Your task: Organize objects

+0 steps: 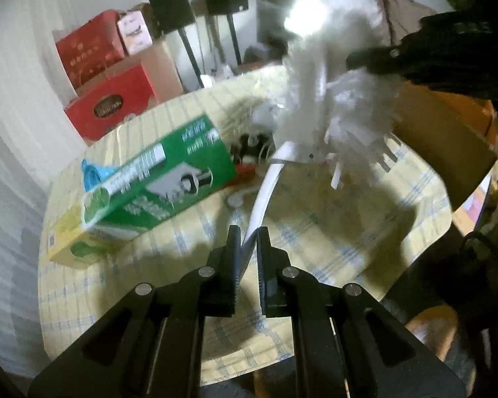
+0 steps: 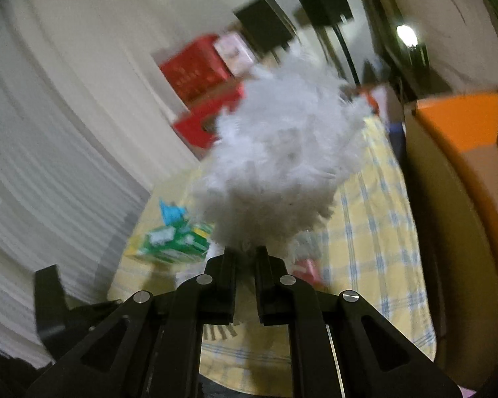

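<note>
Item: white fluffy duster (image 1: 335, 99), upper centre-right of left wrist view, lifted clear of the yellow check tablecloth (image 1: 332, 238).

Left gripper (image 1: 249, 232): jaws closed on the white handle (image 1: 265, 189), bottom centre.

Right gripper (image 2: 245, 252): jaws nearly together at base of duster head, bottom centre; contact blurred, grip cannot be confirmed.

Handling, est.: very light; head soft, compressible, poor purchase. Handle thin, flat, prob. flexible and smooth. Grip handle, not fluff.

Green box (image 1: 156, 182) at centre-left, on table.

Each camera sits just behind its tool, looking forward along the fingers, close above the worktop (image 1: 315, 232). Both views share the white duster (image 2: 275, 165) and green box (image 1: 162, 182) ahead.
</note>
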Available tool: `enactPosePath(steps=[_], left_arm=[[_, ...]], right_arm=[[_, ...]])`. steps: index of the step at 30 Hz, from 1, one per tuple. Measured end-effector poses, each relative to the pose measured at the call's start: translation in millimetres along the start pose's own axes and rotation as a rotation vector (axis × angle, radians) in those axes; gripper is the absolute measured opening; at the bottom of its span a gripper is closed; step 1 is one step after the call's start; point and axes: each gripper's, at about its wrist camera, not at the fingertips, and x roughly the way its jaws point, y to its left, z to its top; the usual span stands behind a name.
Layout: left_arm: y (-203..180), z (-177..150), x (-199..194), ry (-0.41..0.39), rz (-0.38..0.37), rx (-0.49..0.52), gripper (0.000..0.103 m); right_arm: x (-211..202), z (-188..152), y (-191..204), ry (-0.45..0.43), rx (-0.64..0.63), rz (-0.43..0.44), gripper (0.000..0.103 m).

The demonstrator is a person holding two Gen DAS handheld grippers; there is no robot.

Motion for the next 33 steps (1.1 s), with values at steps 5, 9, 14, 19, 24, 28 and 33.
enactPosePath(steps=[5, 9, 14, 19, 24, 28, 33], left_arm=[[-15, -11, 8, 0.018, 0.019, 0.080, 0.008], [-27, -14, 6, -0.005, 0.001, 0.124, 0.007], [-26, -16, 6, -0.009, -0.012, 0.117, 0.007], [-20, -12, 9, 0.002, -0.044, 0.090, 0.007], [-16, -13, 10, 0.005, -0.057, 0.076, 0.007], [-10, -12, 12, 0.012, -0.076, 0.037, 0.008], [-3, -11, 15, 0.022, -0.073, 0.009, 0.013]], right_arm=[[31, -7, -26, 0.077, 0.041, -0.063, 0.013], [31, -7, -37, 0.050, 0.072, -0.084, 0.041], [42, -5, -53, 0.032, 0.123, -0.067, 0.079], [46, 9, -53, 0.006, 0.192, 0.108, 0.080], [60, 7, -33, -0.010, 0.051, 0.022, 0.056], [52, 8, -27, -0.002, 0.034, 0.033, 0.036], [48, 11, -25, -0.006, 0.028, 0.040, 0.031]])
